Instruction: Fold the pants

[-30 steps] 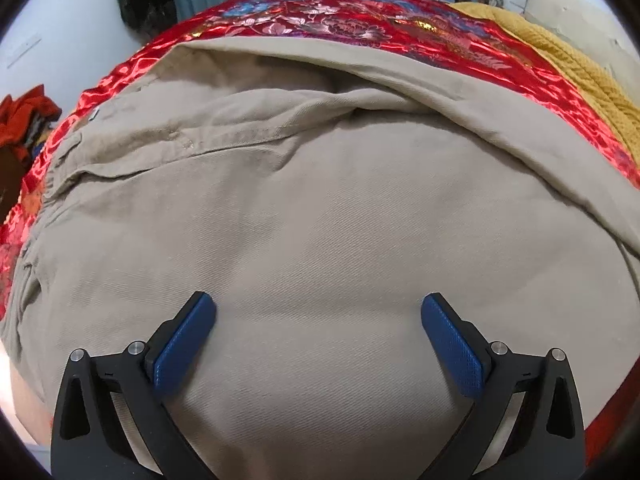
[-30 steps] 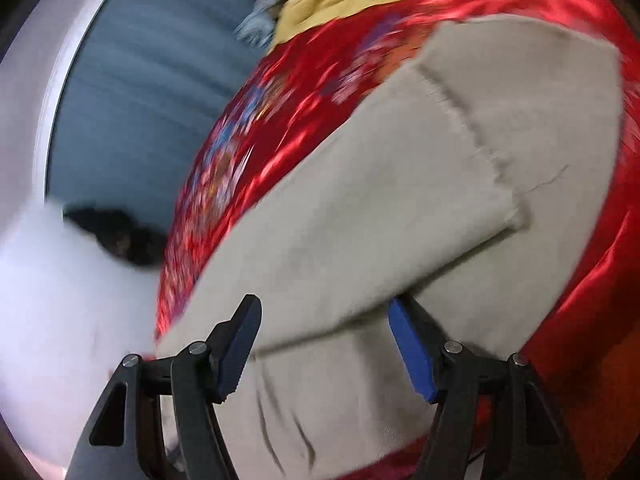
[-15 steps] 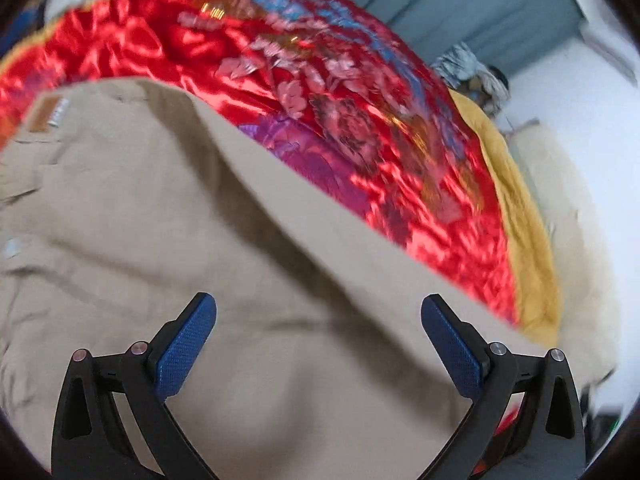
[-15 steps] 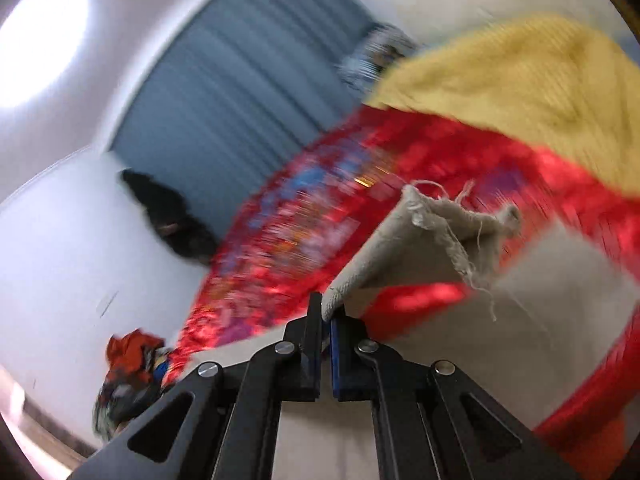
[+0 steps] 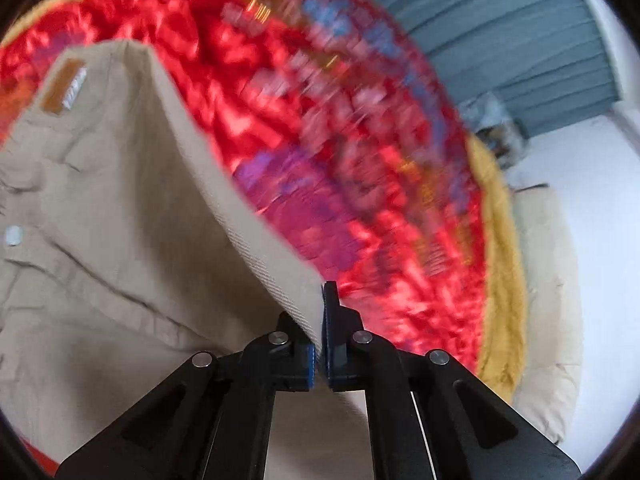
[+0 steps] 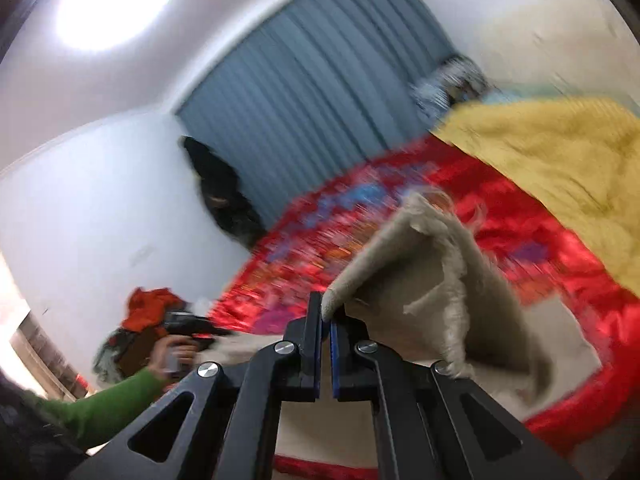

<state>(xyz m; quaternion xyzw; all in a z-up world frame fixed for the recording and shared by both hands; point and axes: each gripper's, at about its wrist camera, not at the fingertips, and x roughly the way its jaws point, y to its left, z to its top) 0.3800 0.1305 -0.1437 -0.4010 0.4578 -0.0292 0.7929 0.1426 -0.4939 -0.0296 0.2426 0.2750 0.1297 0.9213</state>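
Beige pants (image 5: pixel 120 208) lie on a red flowered bedspread (image 5: pixel 340 140). In the left wrist view, my left gripper (image 5: pixel 320 320) is shut on the folded side edge of the pants, which rises taut from the waistband with its brown label (image 5: pixel 64 88). In the right wrist view, my right gripper (image 6: pixel 325 320) is shut on the frayed hem of a pant leg (image 6: pixel 424 276), lifted off the bed and hanging to the right. The far left of that view shows a green sleeve (image 6: pixel 108 400) and a hand holding the other gripper's handle (image 6: pixel 184 328).
A yellow blanket (image 6: pixel 560 160) covers the bed's far right side. Blue curtains (image 6: pixel 312 92) hang behind the bed. A dark garment (image 6: pixel 220 192) hangs on the white wall and a pile of red clothes (image 6: pixel 148 308) sits by it.
Both grippers went from open to shut on the pants, the right first, then the left. Both rose and rolled, lifting the hem and the side edge off the bed.
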